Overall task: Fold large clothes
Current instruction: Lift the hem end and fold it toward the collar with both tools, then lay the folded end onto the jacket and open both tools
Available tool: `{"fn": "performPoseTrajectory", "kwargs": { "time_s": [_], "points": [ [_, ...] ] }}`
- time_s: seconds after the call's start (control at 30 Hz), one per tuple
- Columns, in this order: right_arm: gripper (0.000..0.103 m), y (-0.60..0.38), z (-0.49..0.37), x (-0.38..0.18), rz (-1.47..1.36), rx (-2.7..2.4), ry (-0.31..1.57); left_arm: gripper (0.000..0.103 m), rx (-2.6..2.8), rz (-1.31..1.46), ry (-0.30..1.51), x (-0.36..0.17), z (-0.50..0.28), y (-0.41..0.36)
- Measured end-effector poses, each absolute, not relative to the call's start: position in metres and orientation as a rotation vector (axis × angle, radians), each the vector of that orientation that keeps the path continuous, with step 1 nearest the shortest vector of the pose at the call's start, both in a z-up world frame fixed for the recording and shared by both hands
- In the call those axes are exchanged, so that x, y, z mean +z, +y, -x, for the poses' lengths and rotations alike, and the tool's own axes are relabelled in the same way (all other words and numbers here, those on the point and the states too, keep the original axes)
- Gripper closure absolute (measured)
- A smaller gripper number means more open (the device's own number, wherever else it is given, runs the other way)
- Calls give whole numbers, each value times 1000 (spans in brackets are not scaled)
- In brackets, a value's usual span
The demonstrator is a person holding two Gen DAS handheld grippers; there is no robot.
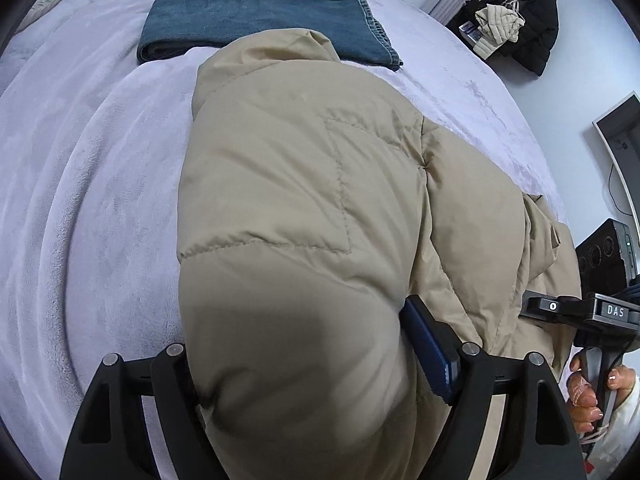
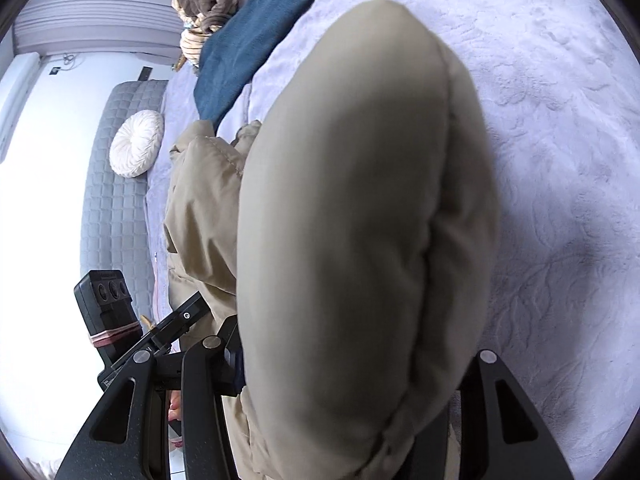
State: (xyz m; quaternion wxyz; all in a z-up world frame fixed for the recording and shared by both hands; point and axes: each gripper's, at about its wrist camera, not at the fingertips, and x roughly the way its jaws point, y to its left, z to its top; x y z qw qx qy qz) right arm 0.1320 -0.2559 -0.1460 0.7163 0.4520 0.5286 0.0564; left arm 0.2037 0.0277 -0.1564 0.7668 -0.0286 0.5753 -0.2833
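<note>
1. Beige puffer jacket (image 1: 304,208) lies bunched on lavender bed cover (image 1: 80,200).
2. Left gripper (image 1: 316,364) clamps a thick jacket fold.
3. Right gripper (image 2: 360,364) pinches another fold.
4. Folded jeans (image 1: 256,16) lie just beyond the jacket.

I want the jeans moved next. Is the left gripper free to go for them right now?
Probably not. The left gripper is closed on a thick fold of the beige puffer jacket, which bulges between it and the jeans further up the bed.
</note>
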Motion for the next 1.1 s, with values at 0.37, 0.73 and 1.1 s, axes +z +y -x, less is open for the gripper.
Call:
{"fn": "performPoseTrajectory", "kwargs": {
  "time_s": [0.37,0.73,1.1],
  "points": [
    [38,-278,-53,-60,-721,-170,1091,17,-581,51,1248,-149,-193,24],
    [78,-203,-122,-43,-624,-48,1032,13,-561,40,1244,-150,-190,26],
    [88,-220,-135,-121,-621,-239,1180,13,-477,35,1097,-110,-194,42]
  ]
}}
